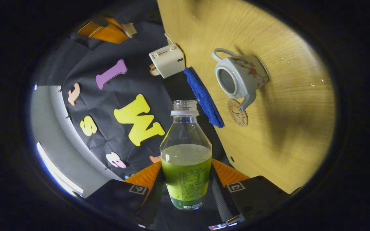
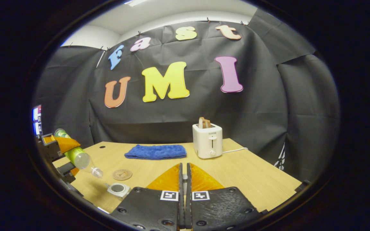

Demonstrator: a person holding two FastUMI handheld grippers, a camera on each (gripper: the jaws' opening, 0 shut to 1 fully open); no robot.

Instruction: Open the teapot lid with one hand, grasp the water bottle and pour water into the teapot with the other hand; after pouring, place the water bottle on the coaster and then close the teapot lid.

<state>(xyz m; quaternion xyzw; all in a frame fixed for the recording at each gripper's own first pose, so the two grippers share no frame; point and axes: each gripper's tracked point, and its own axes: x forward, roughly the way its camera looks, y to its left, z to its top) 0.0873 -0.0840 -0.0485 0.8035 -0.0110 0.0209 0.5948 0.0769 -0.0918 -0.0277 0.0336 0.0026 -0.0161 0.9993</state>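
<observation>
My left gripper is shut on a clear water bottle with a green label, uncapped and about half full. In the right gripper view the left gripper holds that bottle tilted, with its mouth pointing down a little left of and above the teapot. The white flowered teapot stands on the wooden table with its mouth open and no lid on it. A round coaster lies by its spout. My right gripper has its fingers pressed together, and I see nothing between them.
A folded blue towel lies toward the back of the table. A white toaster with a slice in it stands to the towel's right, its cord trailing off. The coaster lies just behind the teapot.
</observation>
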